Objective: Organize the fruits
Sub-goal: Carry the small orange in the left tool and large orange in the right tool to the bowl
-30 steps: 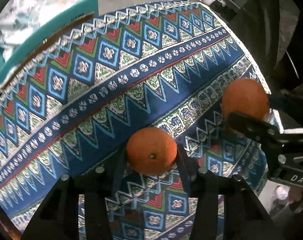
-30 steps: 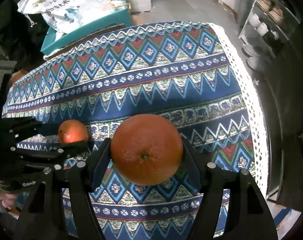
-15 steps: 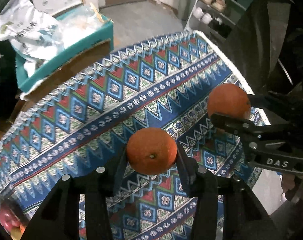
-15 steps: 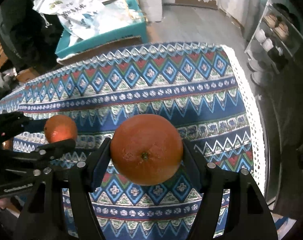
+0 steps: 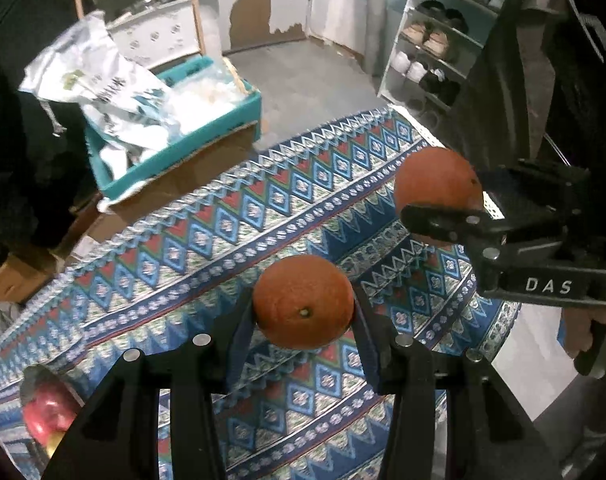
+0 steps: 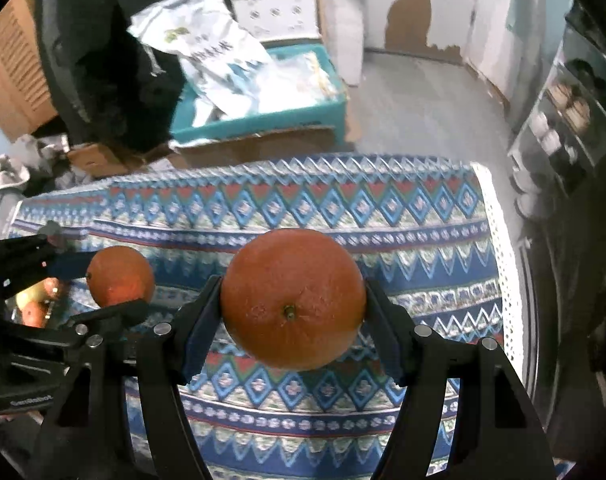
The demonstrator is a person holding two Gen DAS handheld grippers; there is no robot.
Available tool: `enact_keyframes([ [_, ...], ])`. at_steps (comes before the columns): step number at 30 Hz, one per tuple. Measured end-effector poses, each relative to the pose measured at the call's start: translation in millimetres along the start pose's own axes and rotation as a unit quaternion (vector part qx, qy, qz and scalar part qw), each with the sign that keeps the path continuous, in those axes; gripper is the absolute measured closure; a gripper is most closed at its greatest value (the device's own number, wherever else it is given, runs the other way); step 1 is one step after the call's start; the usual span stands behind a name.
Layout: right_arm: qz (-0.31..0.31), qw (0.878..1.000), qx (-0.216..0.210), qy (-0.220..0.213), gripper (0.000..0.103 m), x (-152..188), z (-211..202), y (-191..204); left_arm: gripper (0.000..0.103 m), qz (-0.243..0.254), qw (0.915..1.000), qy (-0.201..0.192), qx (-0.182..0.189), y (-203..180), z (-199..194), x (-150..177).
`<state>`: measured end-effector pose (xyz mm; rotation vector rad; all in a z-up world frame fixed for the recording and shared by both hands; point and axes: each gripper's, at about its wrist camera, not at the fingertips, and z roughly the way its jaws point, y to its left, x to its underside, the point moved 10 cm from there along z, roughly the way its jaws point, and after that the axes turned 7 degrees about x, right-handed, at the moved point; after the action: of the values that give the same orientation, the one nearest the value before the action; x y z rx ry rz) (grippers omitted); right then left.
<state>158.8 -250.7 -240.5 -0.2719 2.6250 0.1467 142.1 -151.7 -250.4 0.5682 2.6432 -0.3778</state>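
My left gripper [image 5: 303,312] has its black fingers clamped on a small orange [image 5: 303,304], round and finely dimpled, its stem scar facing the camera. My right gripper [image 6: 293,304] has its fingers closed against the sides of a larger orange [image 6: 293,300] with a pebbly, slightly glossy skin and a short dry stem nub. Both fruits are held in the air above a table draped in a woven tablecloth [image 6: 343,208], patterned with blue, red and green diamonds and zigzag bands, edged with white lace on the right. From the left wrist, the right gripper appears at the right with its orange showing behind a flat black finger [image 5: 439,220]. At the tablecloth's left edge a container of mixed fruit [image 6: 35,304] holds red and yellowish pieces; its shape is too hidden to tell. Beyond the table sits a teal box [image 6: 263,120] filled with crinkled white plastic bags [image 6: 211,48], resting on brown cardboard.
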Motion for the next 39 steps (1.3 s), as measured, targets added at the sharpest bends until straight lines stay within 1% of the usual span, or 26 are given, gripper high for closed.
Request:
enact_keyframes([
  [4,-0.015,1.0,-0.019,-0.017,0.034,-11,-18,26,0.055,-0.009,0.9997,-0.022,-0.001,7,-27,3],
  [8,-0.036,0.998,-0.03,-0.033,0.034,-20,-36,54,0.055,-0.017,0.9989,-0.043,-0.012,21,-59,9],
  [12,-0.055,0.996,-0.043,-0.047,0.034,-26,-53,82,0.055,-0.029,0.9978,-0.058,-0.014,32,-86,17],
  [20,-0.081,0.993,-0.066,-0.063,0.034,-33,-77,127,0.055,-0.052,0.9944,-0.089,-0.022,61,-136,35],
  [31,-0.118,0.985,-0.099,-0.076,0.034,-44,-99,196,0.055,-0.08,0.9901,-0.11,-0.035,102,-176,61],
  [35,-0.13,0.982,-0.114,-0.072,0.034,-45,-96,223,0.055,-0.099,0.9878,-0.113,-0.043,123,-184,74],
  [39,-0.143,0.979,-0.134,-0.056,0.034,-41,-84,254,0.055,-0.133,0.9837,-0.111,-0.049,155,-189,93],
])
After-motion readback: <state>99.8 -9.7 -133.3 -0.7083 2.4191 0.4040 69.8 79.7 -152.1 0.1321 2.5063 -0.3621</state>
